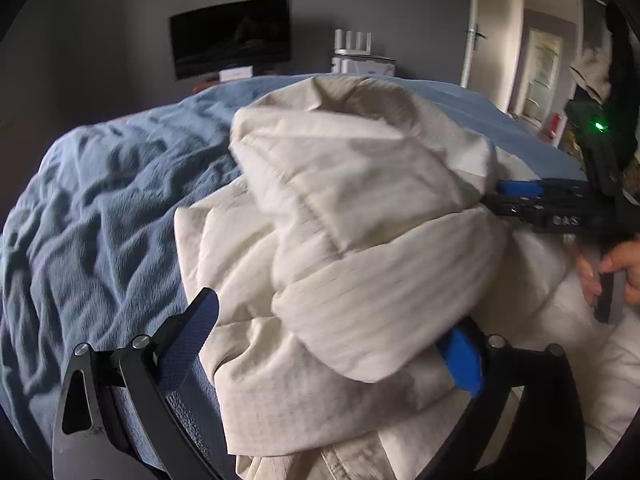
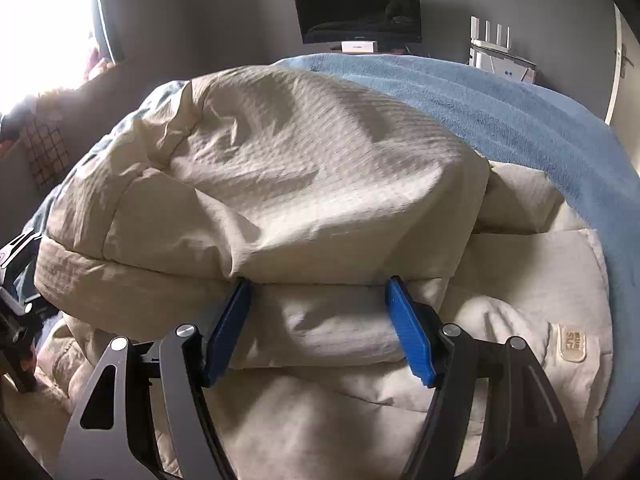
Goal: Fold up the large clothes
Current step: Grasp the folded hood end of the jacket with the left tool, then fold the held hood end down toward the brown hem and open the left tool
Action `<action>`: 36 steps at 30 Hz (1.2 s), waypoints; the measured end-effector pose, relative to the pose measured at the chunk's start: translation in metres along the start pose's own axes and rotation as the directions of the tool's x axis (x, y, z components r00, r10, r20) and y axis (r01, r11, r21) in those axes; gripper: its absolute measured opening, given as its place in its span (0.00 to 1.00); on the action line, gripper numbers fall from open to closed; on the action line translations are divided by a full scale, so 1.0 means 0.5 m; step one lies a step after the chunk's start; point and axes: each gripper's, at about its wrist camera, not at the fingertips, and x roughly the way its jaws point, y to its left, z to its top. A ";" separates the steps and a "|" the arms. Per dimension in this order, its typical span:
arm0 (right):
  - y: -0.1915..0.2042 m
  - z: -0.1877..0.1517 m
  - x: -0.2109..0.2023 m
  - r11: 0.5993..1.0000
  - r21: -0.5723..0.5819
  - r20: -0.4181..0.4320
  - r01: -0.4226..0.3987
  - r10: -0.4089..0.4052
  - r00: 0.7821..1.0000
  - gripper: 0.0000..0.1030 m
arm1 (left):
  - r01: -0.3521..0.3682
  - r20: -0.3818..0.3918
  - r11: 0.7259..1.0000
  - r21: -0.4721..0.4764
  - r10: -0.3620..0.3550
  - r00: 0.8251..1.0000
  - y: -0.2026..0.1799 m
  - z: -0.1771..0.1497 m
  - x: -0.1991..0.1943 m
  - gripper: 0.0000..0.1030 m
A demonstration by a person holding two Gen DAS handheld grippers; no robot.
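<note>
A large cream padded jacket (image 1: 360,208) lies bunched in thick folds on a bed under a blue blanket (image 1: 100,200). My left gripper (image 1: 330,316) stands wide open at the jacket's near edge. A puffy fold bulges between its blue pads and covers part of the right one. In the right wrist view the jacket (image 2: 304,168) is folded over on itself. My right gripper (image 2: 319,284) is open, with a rolled fold between its blue fingertips (image 2: 408,332). That gripper (image 1: 516,190) also shows in the left wrist view at the jacket's right side, held by a hand (image 1: 616,272).
The blue blanket (image 2: 520,120) runs beyond and to the right of the jacket. A dark monitor (image 2: 360,8) hangs on the grey wall, with a white router (image 2: 492,36) beside it. There is an open door (image 1: 476,40) on the right and a bright window (image 2: 44,28) on the left.
</note>
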 end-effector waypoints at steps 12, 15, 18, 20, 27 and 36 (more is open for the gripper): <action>-0.034 -0.013 -0.023 0.993 0.069 0.047 -0.097 0.093 0.995 0.65 | 0.217 0.155 0.966 0.139 -0.238 0.959 -0.075 0.044 -0.096 0.93; -0.028 -0.019 -0.020 0.996 0.037 0.054 -0.085 0.083 0.995 0.65 | 0.215 0.162 0.974 0.066 -0.223 0.961 -0.071 0.069 -0.077 0.92; -0.016 -0.023 -0.019 0.997 0.008 0.049 -0.072 0.072 0.996 0.65 | 0.195 0.099 0.981 -0.006 -0.194 0.976 -0.051 0.073 -0.029 0.62; -0.009 -0.024 -0.017 0.998 -0.011 0.043 -0.063 0.063 0.997 0.65 | 0.177 0.049 0.983 -0.037 -0.175 0.983 -0.030 0.061 0.004 0.52; 0.017 -0.027 -0.030 0.998 -0.062 0.074 -0.001 0.006 0.997 0.64 | 0.130 -0.080 0.991 -0.030 -0.132 0.988 0.023 0.003 0.077 0.36; -0.061 0.045 -0.005 0.993 -0.013 0.109 0.117 -0.115 0.987 0.64 | 0.154 -0.092 0.987 -0.044 -0.158 0.983 0.039 -0.008 0.088 0.36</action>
